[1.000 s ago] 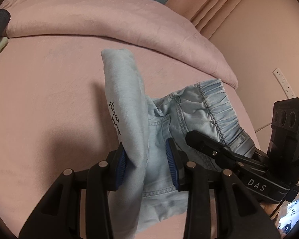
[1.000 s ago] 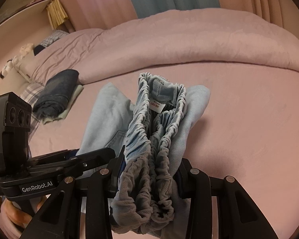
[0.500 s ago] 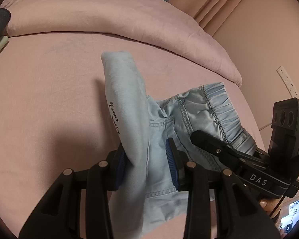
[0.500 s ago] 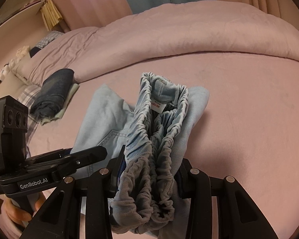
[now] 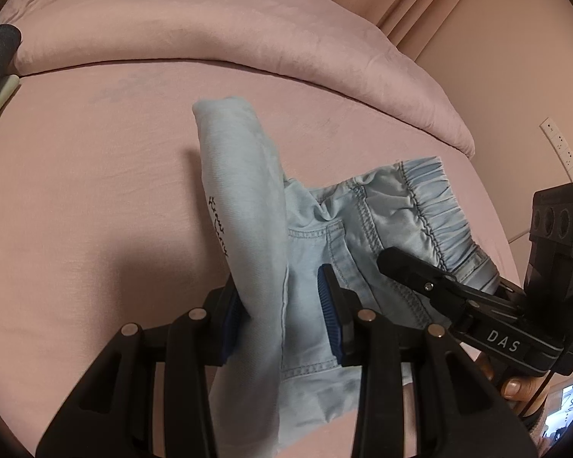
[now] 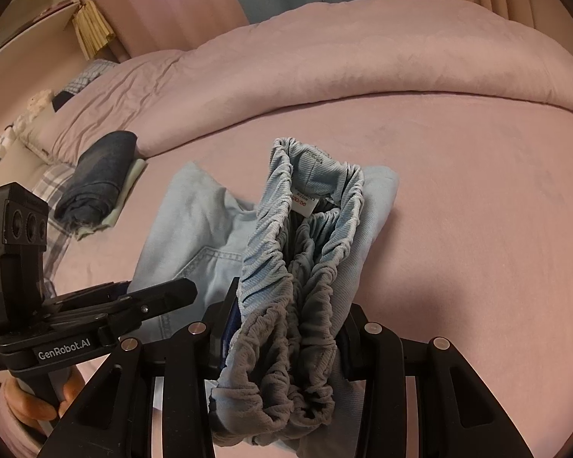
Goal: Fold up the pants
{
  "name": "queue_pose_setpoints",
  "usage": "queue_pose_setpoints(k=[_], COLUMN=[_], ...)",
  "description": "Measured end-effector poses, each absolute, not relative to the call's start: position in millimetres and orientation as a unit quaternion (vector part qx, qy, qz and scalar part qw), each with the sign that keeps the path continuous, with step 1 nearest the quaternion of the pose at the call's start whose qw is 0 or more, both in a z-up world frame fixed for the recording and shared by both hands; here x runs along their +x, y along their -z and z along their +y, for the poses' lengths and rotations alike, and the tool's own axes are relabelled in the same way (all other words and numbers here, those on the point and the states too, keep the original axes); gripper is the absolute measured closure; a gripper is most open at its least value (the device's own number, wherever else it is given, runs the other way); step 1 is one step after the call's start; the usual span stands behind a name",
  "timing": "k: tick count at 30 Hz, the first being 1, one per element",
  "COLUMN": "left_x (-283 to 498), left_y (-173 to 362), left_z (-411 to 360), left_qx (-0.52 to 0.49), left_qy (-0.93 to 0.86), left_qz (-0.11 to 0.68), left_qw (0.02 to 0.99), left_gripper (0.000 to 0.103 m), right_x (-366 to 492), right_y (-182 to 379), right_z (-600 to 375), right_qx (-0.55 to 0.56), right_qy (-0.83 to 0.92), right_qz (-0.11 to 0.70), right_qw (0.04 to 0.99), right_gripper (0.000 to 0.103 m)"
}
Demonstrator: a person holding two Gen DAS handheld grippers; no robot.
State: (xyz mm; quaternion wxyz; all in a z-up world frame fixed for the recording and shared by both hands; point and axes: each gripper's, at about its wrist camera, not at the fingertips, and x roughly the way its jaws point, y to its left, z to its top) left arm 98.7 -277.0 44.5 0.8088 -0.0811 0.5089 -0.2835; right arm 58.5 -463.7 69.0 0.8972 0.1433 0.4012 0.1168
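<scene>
While pants (image 5: 324, 252) are held bunched above pink bed (image 5: 95, 198), nr duvet (image 5: 210, 30): L gripper (image 5: 282, 297) clamped on folded leg, R gripper (image 6: 286, 328) clamped on gathered waistband (image 6: 305, 252). Risk: layers slipped if either grip loosened; fold skewed if ends lowered unevenly

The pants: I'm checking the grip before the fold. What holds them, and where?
The right gripper is shut on the gathered elastic waistband. The left gripper holds the pants by the folded leg end.
</scene>
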Motion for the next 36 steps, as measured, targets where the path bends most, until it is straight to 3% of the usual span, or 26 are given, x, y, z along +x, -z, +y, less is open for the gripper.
queue_pose_setpoints(k=[36], left_x=[101.3], left_y=[-38.0], left_z=[-282.8], left_qx=[-0.052], left_qy=[0.257], left_qz=[0.522], left_qw=[0.811], left_gripper=[0.067], right_x=[56.9], right_y=[-62.6], right_z=[-468.1], right_qx=[0.146], right_qy=[-0.106], right_qz=[0.412], right_qw=[0.893], right_gripper=[0.062])
